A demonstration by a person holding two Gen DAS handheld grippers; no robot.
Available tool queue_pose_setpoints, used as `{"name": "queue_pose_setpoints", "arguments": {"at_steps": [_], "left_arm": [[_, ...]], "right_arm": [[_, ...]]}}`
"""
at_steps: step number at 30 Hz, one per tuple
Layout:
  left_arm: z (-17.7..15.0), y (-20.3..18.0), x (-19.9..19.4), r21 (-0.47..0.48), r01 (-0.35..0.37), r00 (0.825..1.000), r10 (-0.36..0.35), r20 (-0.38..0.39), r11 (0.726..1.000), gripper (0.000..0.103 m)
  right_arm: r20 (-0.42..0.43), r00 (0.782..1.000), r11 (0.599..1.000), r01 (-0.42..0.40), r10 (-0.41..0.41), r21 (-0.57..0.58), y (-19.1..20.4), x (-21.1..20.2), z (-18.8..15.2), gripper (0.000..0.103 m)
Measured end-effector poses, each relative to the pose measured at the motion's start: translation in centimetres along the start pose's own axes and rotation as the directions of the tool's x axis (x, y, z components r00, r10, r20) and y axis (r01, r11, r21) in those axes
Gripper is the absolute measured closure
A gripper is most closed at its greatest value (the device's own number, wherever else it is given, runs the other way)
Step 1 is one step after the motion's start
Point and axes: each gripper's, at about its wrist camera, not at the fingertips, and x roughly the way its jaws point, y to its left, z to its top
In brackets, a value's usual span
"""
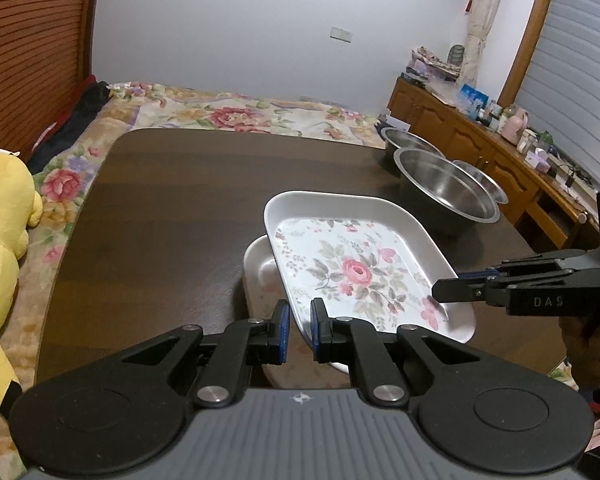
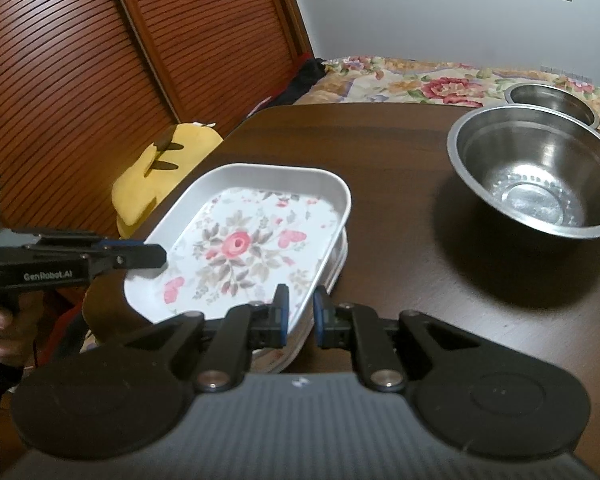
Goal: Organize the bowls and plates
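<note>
A white rectangular plate with a rose print (image 1: 356, 268) (image 2: 236, 248) is held tilted over a second white plate (image 1: 260, 276) (image 2: 334, 268) on the dark wooden table (image 1: 172, 200) (image 2: 400, 220). My left gripper (image 1: 300, 328) (image 2: 160, 256) is shut on the floral plate's near rim. My right gripper (image 2: 301, 316) (image 1: 440, 292) is shut on the opposite rim. A large steel bowl (image 1: 448, 192) (image 2: 536, 172) stands at the table's far right, with a second steel bowl (image 1: 408, 140) (image 2: 552, 100) behind it and a third (image 1: 484, 184) partly hidden beside it.
A yellow plush toy (image 1: 0, 220) (image 2: 156, 172) lies off the table's left edge on a floral bed cover (image 1: 220, 112). A cluttered wooden sideboard (image 1: 480, 148) runs along the right wall. Louvred wooden doors (image 2: 80, 60) stand behind. A person's hand (image 2: 0, 320) holds the left gripper.
</note>
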Motion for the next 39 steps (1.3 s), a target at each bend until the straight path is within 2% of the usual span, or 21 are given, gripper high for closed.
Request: {"name": "queue_pose_setpoints", "arguments": {"at_steps": [7,18,25,32,35,36,38,39], "left_arm": [[-0.7,0.7,0.1,-0.017,-0.011,1.000,0.011,-0.004,1.000,0.091],[-1.6,0.1,1.2,0.006,-0.036,0.999,0.036,-0.005,0.999,0.090],[-1.8,-0.3,1.1,0.025,-0.088,0.996,0.087,0.019,0.996,0.090],[-2.0,-0.1,1.2,0.011,-0.078,0.997,0.078,0.021,0.997,0.086],[-2.0,-0.1,1.1,0.003,-0.075,0.997,0.075,0.022,0.997,0.071],[-2.0,0.0,1.0,0.000,-0.081,0.996,0.081,0.027,0.997,0.060],[-2.1,0.1,0.8,-0.002,-0.092,0.995,0.091,0.047,0.996,0.054],[-2.0,0.1,0.7,-0.001,-0.095,0.994,0.095,0.048,0.995,0.050]], "right_arm": [[0.052,0.998,0.999,-0.020,0.018,0.041,-0.4,0.1,-1.2,0.088],[0.161,0.987,0.996,0.010,-0.024,0.088,-0.4,0.1,-2.8,0.088],[0.194,0.979,0.997,0.060,-0.066,0.038,0.5,0.3,-3.9,0.086],[0.210,0.976,0.998,0.059,-0.064,0.032,0.6,0.4,-4.0,0.086],[0.213,0.975,0.998,0.060,-0.065,0.028,0.7,0.3,-4.1,0.085],[0.214,0.974,0.998,0.064,-0.068,0.026,0.9,0.1,-4.3,0.085],[0.218,0.974,0.998,0.062,-0.065,0.020,1.1,-0.1,-4.3,0.085],[0.227,0.972,0.998,0.064,-0.067,0.020,1.1,-0.4,-4.4,0.079]]}}
